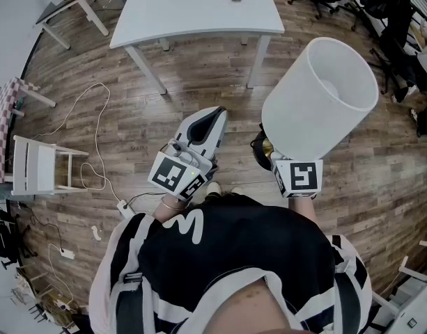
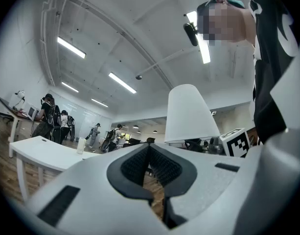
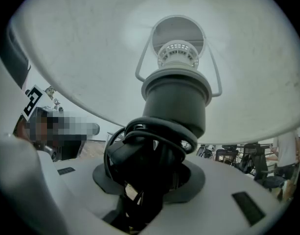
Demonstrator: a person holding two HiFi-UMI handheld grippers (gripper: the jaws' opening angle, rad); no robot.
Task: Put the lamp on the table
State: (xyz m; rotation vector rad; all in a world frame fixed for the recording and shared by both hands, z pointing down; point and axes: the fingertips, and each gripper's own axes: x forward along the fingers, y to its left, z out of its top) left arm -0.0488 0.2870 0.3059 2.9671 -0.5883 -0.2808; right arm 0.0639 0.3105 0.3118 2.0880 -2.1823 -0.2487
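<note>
Right tongs [image 1: 270, 150] are clamped on the lamp [image 1: 317, 96], down low on its dark stem, and that's a solid hold, jaws spread round the stem. In the right gripper view I'm looking straight up it: a black cord [image 3: 140, 143] is wound in loops round the stem right at my jaws, above that a grey collar, then a white ribbed socket [image 3: 178, 53] with a thin wire frame running up either side. The shade [image 1: 342, 82] is plain white, a broad tapered drum open at the top, and it fills most of that view from underneath. From the left gripper view the lamp stands upright, narrower at the top. It's up in the air over the wooden floor [image 1: 199, 89], in front of me on my right, well apart from the white desk [image 1: 199, 12] ahead. Left tongs [image 1: 214, 117] sit beside it, jaws brought together at the tips, nothing between them.
</note>
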